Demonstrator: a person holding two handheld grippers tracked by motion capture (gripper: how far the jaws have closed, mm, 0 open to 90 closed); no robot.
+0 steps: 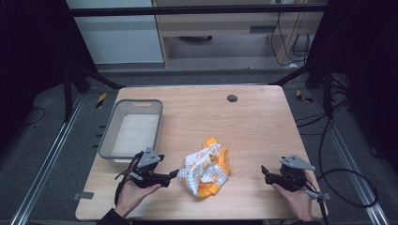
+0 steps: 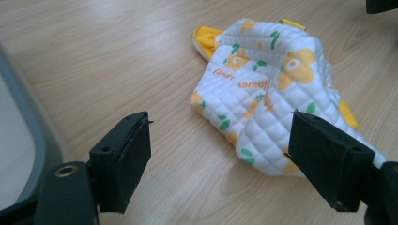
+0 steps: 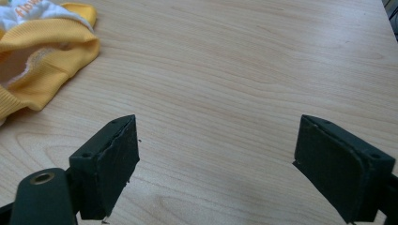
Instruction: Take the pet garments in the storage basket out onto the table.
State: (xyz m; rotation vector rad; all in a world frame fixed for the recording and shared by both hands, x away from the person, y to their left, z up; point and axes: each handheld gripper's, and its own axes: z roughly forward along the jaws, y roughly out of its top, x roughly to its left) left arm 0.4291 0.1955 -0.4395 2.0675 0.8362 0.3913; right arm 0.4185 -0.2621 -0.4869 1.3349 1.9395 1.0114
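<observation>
The crumpled white quilted garment [image 1: 205, 169] (orange flowers, green leaves, orange lettering reading roughly "flower") lies near the table's [image 1: 253, 126] six o'clock edge, the left gripper [image 1: 174, 174] at its nine o'clock and the right gripper [image 1: 264, 169] at three o'clock, both with jaws apart and empty.

Garment [image 1: 205, 167] between grippers, bin [image 1: 109, 132] behind-left.

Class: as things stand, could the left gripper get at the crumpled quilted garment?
Probably yes: the left gripper is open right beside the garment, with bare table between its jaws and the cloth.
</observation>
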